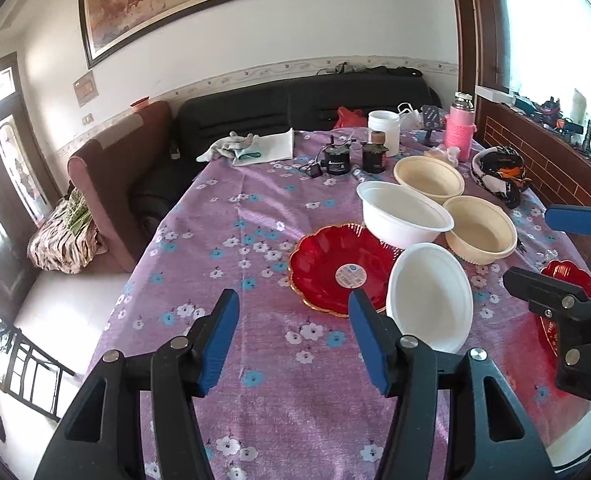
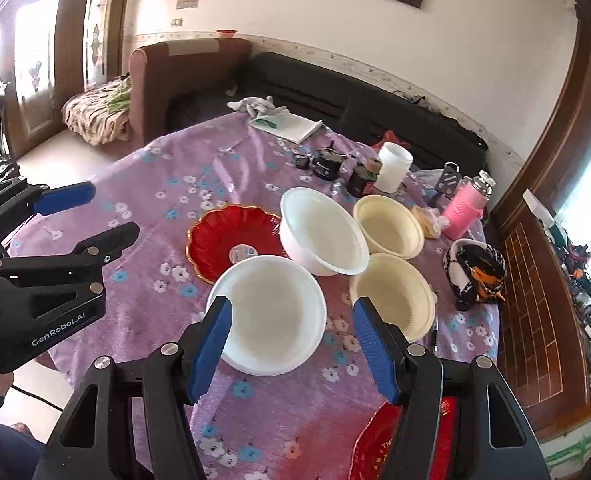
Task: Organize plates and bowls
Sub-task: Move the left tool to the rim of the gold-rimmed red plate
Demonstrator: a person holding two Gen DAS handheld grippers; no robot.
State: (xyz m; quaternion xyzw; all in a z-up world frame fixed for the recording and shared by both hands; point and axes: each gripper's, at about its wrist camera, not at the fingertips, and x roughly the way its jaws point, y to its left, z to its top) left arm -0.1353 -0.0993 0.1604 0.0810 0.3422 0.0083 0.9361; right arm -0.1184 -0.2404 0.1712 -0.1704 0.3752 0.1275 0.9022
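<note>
On the purple floral tablecloth (image 2: pixel 143 312), directly ahead of right gripper (image 2: pixel 291 344): round white plastic bowl (image 2: pixel 267 312), nearer than to left gripper (image 1: pixel 293 334). Both sets of jaws parted, holding nothing.

I've got both tongs tipped downward, side by side: left tongs (image 1: pixel 293 338) apart and empty, right tongs (image 2: pixel 291 346) apart too, nothing gripped.

We've got two black plastic grippers (image 2: pixel 291 350) with blue pads (image 2: pixel 209 350), silver screws, and white "GenRobot.AI" lettering on the left gripper (image 2: pixel 89 214).
</note>
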